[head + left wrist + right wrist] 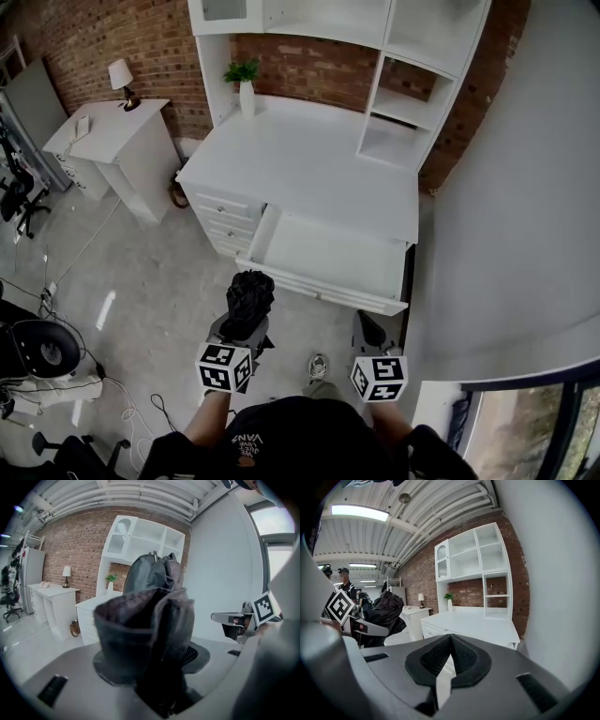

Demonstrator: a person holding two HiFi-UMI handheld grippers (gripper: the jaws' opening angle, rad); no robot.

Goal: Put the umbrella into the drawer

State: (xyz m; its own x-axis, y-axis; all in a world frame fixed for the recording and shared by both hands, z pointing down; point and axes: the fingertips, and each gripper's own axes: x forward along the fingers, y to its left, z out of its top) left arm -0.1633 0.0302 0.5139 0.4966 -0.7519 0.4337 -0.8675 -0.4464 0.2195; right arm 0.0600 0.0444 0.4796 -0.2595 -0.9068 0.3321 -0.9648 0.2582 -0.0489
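Brick-walled room, grey floor (141, 281) underfoot. Nearest in, the left gripper (240, 330) has its jaws spread wide around the folded black umbrella (248, 298). It grips low, I'd say so the bundle stands up clear for carrying. That gripper's own view is filled with fabric, and the drawer is hidden there. The right gripper (450, 654) has its jaws closed together on nothing, probably spare for now. Only the head view shows the target ahead: the drawer (319, 292) standing open and bare under the white bench (300, 159), well apart from the umbrella.
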